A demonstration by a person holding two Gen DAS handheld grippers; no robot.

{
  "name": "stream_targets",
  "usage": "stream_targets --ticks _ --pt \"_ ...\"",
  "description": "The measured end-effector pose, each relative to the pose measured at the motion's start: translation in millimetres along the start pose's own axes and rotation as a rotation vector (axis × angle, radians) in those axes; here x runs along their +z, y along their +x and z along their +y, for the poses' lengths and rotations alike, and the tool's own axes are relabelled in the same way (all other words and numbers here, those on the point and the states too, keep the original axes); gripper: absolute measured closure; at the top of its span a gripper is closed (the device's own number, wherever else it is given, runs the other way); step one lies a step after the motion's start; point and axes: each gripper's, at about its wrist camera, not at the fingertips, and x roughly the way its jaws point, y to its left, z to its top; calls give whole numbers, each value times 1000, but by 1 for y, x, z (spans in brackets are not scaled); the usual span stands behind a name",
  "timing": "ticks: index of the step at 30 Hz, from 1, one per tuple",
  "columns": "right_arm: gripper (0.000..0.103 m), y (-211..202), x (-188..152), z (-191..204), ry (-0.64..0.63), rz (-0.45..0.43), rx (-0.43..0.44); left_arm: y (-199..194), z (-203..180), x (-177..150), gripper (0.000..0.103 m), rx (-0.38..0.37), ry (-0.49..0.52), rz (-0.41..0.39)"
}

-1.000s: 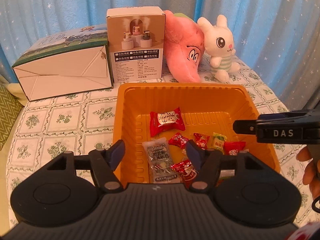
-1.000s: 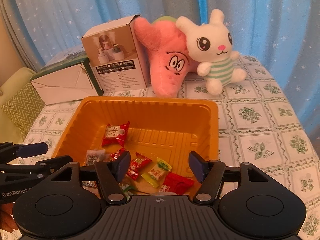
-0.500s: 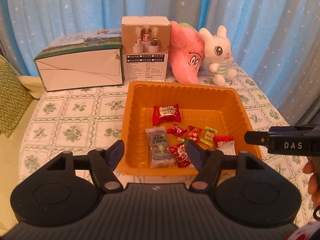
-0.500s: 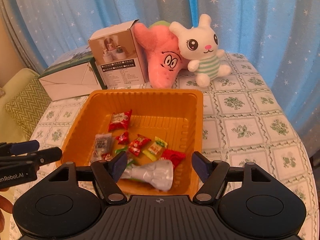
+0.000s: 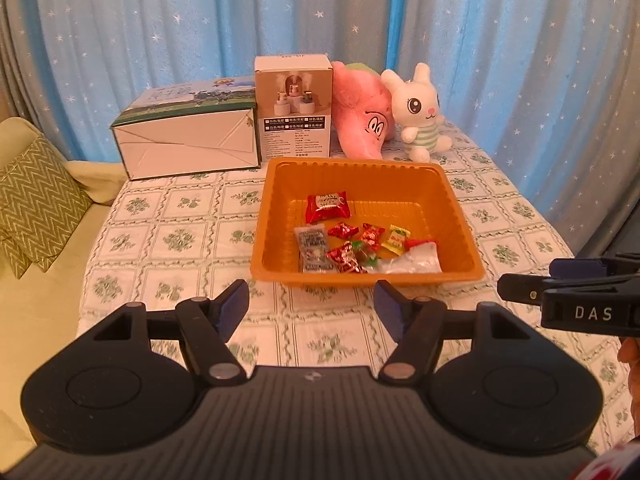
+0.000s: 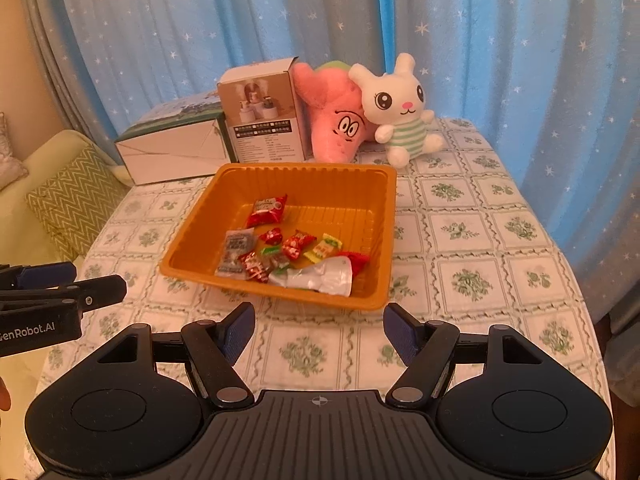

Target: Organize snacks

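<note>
My desk (image 5: 192, 216) wears a floral cloth before starry blue curtains (image 5: 160, 40). Boxes (image 5: 188, 140) and plush toys (image 6: 400, 108) stand behind the orange tray (image 6: 384, 216), snacks (image 6: 288, 252) inside (nothing blocks it). Both grippers, left (image 5: 312, 304) and right (image 6: 318, 326), have backed off, jaws spread, empty; the right's just widened.

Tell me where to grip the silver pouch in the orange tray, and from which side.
Grip the silver pouch across its narrow neck, probably coming from above. It lies flat by the orange tray's near wall, neck toward the small candies, wide end toward the right wall, so a low side approach looks blocked.
</note>
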Motion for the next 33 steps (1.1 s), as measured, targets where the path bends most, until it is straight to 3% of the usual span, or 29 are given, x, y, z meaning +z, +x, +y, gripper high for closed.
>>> stream_targets --ticks 14,33 --pt "32 -72 -51 13 27 -40 -5 -75 -14 -47 37 12 18 -71" --pt "32 -165 -120 6 -7 -112 -29 -158 -47 -115 36 12 -61 -100"
